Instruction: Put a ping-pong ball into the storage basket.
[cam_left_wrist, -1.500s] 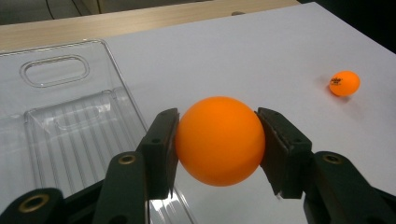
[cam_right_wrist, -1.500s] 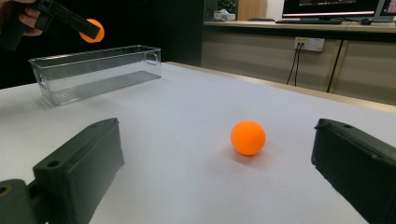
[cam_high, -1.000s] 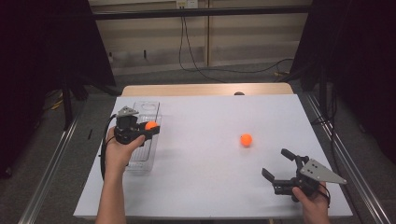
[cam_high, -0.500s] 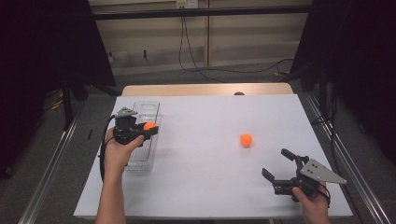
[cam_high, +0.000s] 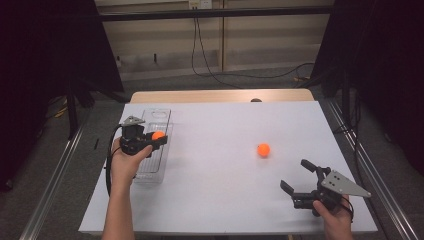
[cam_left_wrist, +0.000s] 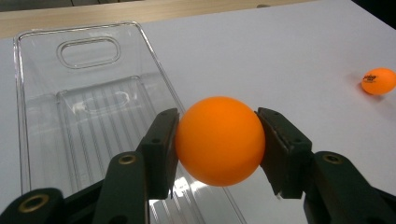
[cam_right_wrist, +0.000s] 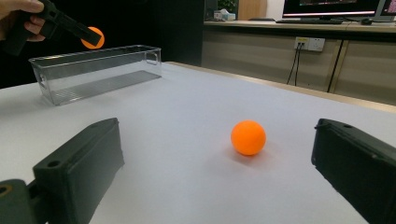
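Left gripper (cam_high: 156, 139) pinches a smooth orange ping-pong ball (cam_left_wrist: 219, 140) between both jaws, held above the right-hand wall of the clear rectangular plastic bin (cam_high: 159, 116) at the table's 9 o'clock. Right gripper (cam_high: 298, 181) sits low at 5 o'clock, jaws spread wide, nothing between them — a second orange ping-pong ball (cam_high: 263, 150) lies on the white table (cam_high: 220, 200) ahead of it, at about its 11 o'clock. Risk: the held ball sits over the rim, not the middle — released here it may clip the wall and bounce out. The loose ball could roll if a jaw nudges it.
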